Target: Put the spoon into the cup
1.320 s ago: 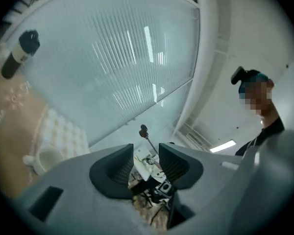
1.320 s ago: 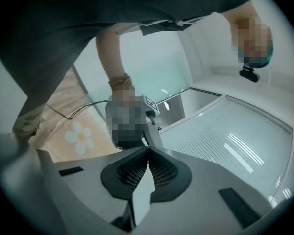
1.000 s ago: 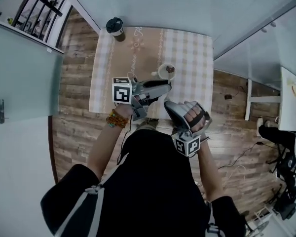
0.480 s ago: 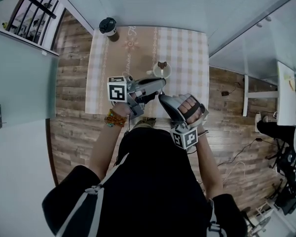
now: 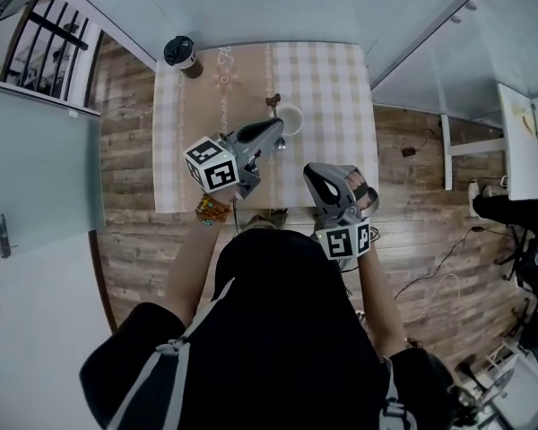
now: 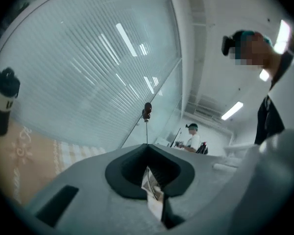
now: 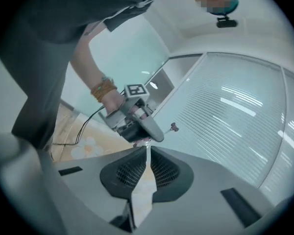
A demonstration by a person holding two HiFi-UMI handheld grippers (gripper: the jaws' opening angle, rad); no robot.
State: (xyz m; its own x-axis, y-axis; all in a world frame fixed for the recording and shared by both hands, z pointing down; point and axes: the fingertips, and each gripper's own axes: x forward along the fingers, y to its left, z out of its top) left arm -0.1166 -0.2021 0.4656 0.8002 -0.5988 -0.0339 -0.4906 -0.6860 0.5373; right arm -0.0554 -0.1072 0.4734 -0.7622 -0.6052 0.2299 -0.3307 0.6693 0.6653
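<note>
left tool (image 5: 277,127): jaws just closed on spoon (image 5: 272,102) | right tool (image 5: 310,171): jaws together, empty | both point forward

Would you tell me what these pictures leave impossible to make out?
- Spoon bowl: in the left gripper view it is hidden behind the shut left gripper; in the head view it is too small.
- White cup contents: too small in the head view; the cup is absent from both gripper views.
- Lidded tumbler marking: blurred in the left gripper view.

Checked tablecloth (image 5: 332,88), black-lidded tumbler (image 5: 180,54) at its far corner, plank floor (image 5: 125,150), perhaps a white desk (image 5: 518,141)
</note>
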